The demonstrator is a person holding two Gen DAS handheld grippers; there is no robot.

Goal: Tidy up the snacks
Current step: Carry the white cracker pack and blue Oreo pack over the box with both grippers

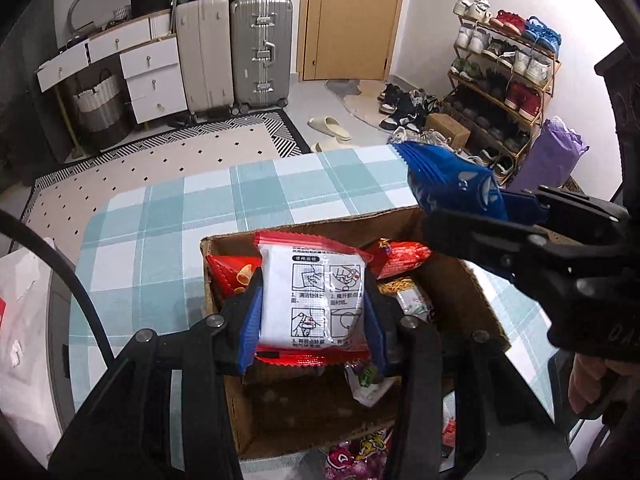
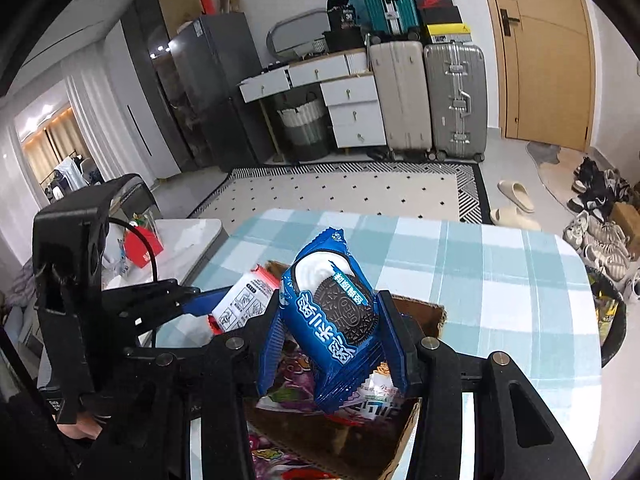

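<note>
My left gripper (image 1: 312, 320) is shut on a red-and-white packet (image 1: 314, 300) with printed instruction pictures, held above an open cardboard box (image 1: 304, 226). My right gripper (image 2: 332, 336) is shut on a blue Oreo packet (image 2: 336, 320), also above the box (image 2: 424, 312). In the left wrist view the right gripper (image 1: 472, 204) reaches in from the right with the blue packet (image 1: 452, 184). In the right wrist view the left gripper (image 2: 200, 300) holds the white packet (image 2: 244, 300) at the left. The box holds several snack packets: red (image 1: 400, 256), purple (image 2: 292, 376), others.
The box sits on a table with a teal plaid cloth (image 1: 200, 208). A purple snack packet (image 1: 360, 456) lies at the box's near edge. Beyond the table are a patterned rug (image 1: 160, 160), suitcases (image 1: 260, 48), a drawer unit (image 1: 152, 76) and a shoe rack (image 1: 504, 72).
</note>
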